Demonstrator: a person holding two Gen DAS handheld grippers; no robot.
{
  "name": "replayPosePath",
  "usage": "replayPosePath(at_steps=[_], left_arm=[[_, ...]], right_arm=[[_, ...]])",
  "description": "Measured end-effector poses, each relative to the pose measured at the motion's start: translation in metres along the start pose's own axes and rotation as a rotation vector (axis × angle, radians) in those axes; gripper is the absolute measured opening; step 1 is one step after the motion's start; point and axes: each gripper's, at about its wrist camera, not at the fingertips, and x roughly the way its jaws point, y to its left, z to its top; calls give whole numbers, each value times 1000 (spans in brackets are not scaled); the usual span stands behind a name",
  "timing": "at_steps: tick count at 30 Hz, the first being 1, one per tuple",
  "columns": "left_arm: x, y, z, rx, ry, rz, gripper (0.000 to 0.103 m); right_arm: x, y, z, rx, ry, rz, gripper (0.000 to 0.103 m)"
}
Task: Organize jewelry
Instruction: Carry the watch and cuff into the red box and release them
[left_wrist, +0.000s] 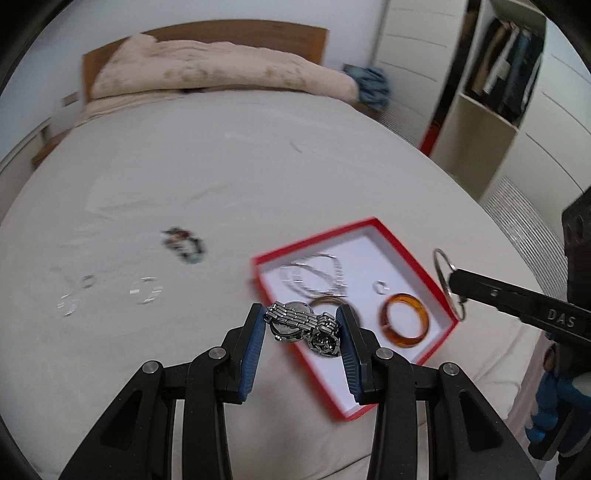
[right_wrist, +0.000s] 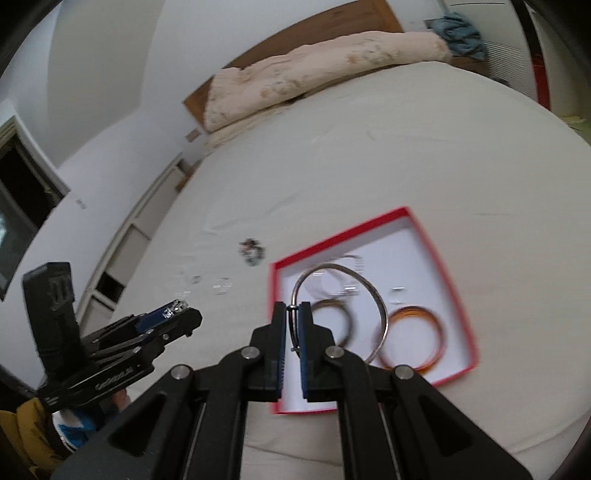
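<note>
Left gripper (left_wrist: 301, 325): clamped on a silver metal link-band wristwatch (left_wrist: 301, 326); the band's long axis runs straight across the gap, from one blue pad to the other.
Right gripper (right_wrist: 294, 325): closed tight on a thin silver wire bangle (right_wrist: 369, 295); the hoop stands out past the fingertips.
Destination: shallow red-rimmed cardboard box with white floor (left_wrist: 400, 242), resting on the white bed sheet (left_wrist: 221, 166).
Box contents: amber translucent bangle (left_wrist: 404, 320), silver chain links (left_wrist: 314, 277), a small ring (left_wrist: 380, 286).
Key relation: the box lies just ahead of and below both grippers; the right gripper's bangle appears to overhang the box, the watch its near-left rim.
Judged nearer: right gripper.
Remaining on sheet: dark beaded bracelet (left_wrist: 184, 243), small silver pieces (left_wrist: 146, 290).
</note>
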Motion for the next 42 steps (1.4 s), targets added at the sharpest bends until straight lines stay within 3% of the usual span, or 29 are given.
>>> replayPosePath(at_steps=[9, 23, 27, 32, 42], left_arm=[[65, -40, -13, 58, 117, -34, 39], [101, -46, -39, 75, 213, -11, 39], [103, -47, -41, 82, 221, -9, 40], [101, -48, -42, 76, 218, -12, 40], [66, -55, -33, 79, 153, -26, 42]], right_arm=[[31, -50, -13, 28, 67, -89, 6], [57, -67, -38, -12, 135, -164, 8], [54, -74, -40, -3, 140, -182, 9], [45, -76, -41, 5, 125, -196, 30], [9, -61, -35, -2, 61, -221, 30]])
